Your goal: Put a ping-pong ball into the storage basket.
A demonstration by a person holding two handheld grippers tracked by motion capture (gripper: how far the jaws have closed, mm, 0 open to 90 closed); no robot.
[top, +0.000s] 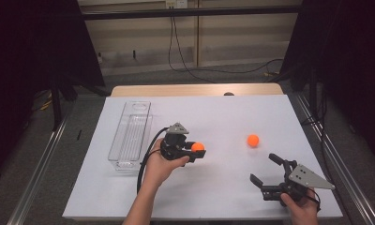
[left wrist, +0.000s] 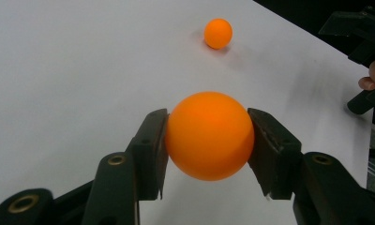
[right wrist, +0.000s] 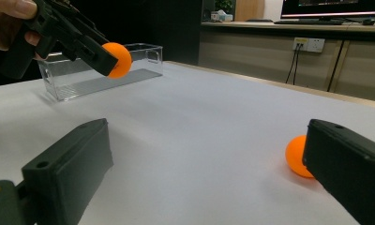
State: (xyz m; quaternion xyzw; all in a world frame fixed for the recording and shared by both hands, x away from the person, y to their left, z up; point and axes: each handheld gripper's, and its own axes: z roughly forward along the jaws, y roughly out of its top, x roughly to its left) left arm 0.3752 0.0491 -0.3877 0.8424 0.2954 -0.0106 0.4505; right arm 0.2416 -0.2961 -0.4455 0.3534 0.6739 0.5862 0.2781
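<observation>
The held ball (left wrist: 209, 136) is plain, smooth, matte orange, round and unmarked, with no seam or print that can be made out. The left gripper (left wrist: 208, 140) clamps it between both jaws, pads pressed on its two sides, lifted off the white table (top: 223, 187) just right of the clear bin (top: 129, 136). A second orange ball (top: 253, 140) lies on the table, well apart, near the right gripper (top: 265, 171), whose jaws stand wide with nothing between them. In the right gripper view one jaw covers part of that ball. No brand or label is readable anywhere; the wall sockets and the screen at the back are too small and blurred, perhaps carrying text. The bin's far end is hard to trace through its clear walls.
</observation>
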